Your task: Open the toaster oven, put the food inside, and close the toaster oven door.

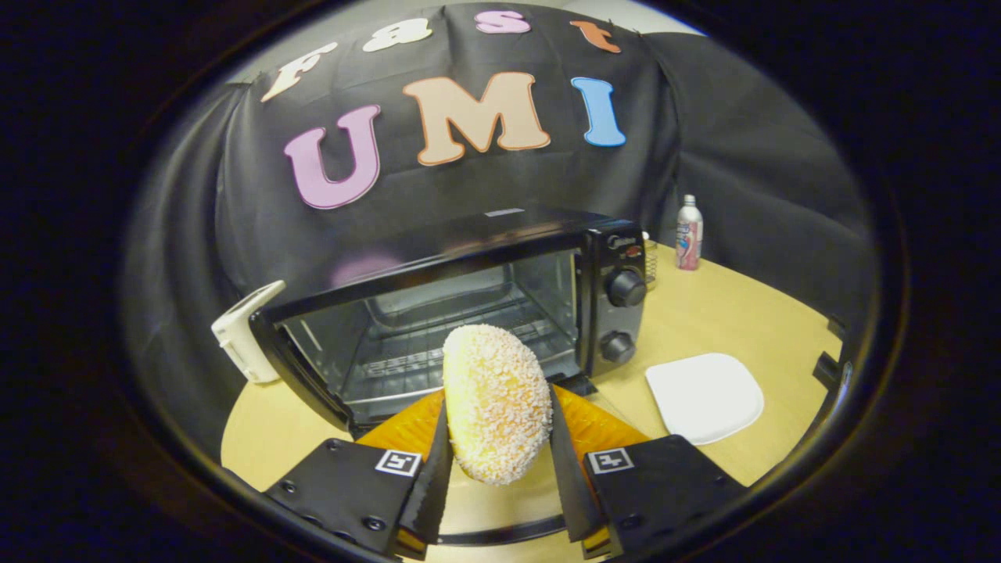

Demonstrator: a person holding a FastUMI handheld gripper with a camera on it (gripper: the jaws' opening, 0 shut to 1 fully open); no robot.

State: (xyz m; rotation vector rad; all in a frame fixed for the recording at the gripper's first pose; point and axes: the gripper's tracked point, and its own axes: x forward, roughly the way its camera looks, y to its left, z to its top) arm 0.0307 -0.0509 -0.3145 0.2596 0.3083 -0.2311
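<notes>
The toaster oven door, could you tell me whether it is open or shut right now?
Open. The toaster oven shows its bare rack, with the door folded down towards the gripper, which is shut on the bread roll.

From my remote seat the booth looks evenly and fairly brightly lit from overhead, with soft, short shadows under the square white plate [705,396] and beside the black toaster oven [461,313] on the pale wooden surface [727,313]. The oven's glossy black top throws back a dull purple reflection and its open glass door [500,426] glows orange under the crumb-coated oval bun [496,403], which is sharp and clamped in my black claw [498,457]. Fisheye bending curves the surface rim and oven edges strongly, and everything dims and softens outward.
</notes>
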